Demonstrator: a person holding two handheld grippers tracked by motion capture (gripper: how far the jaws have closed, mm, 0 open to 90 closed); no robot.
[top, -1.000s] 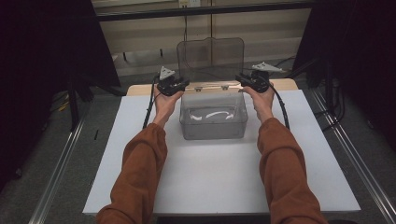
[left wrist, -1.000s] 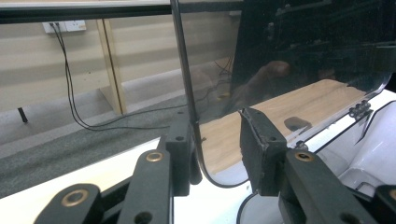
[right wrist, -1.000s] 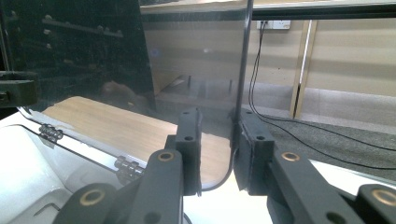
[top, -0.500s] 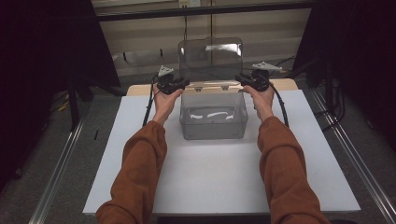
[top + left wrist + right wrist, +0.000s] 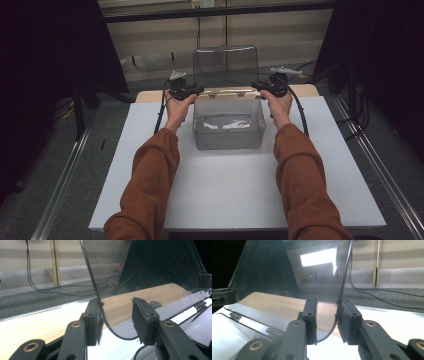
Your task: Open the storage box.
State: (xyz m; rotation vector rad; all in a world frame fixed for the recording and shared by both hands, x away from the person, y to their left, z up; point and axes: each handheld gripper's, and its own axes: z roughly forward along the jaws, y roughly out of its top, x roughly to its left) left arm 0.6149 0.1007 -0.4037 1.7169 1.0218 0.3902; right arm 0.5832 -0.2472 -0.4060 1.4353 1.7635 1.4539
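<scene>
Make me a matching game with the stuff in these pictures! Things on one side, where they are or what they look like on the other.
Things:
1. lid
2. clear box
3. left gripper
4. sleeve

Descriptions:
A. rust-orange
B. standing upright, open
C. at the lid's left edge
D. on the white table, something white inside

Pairs: 1-B, 2-D, 3-C, 4-A
</scene>
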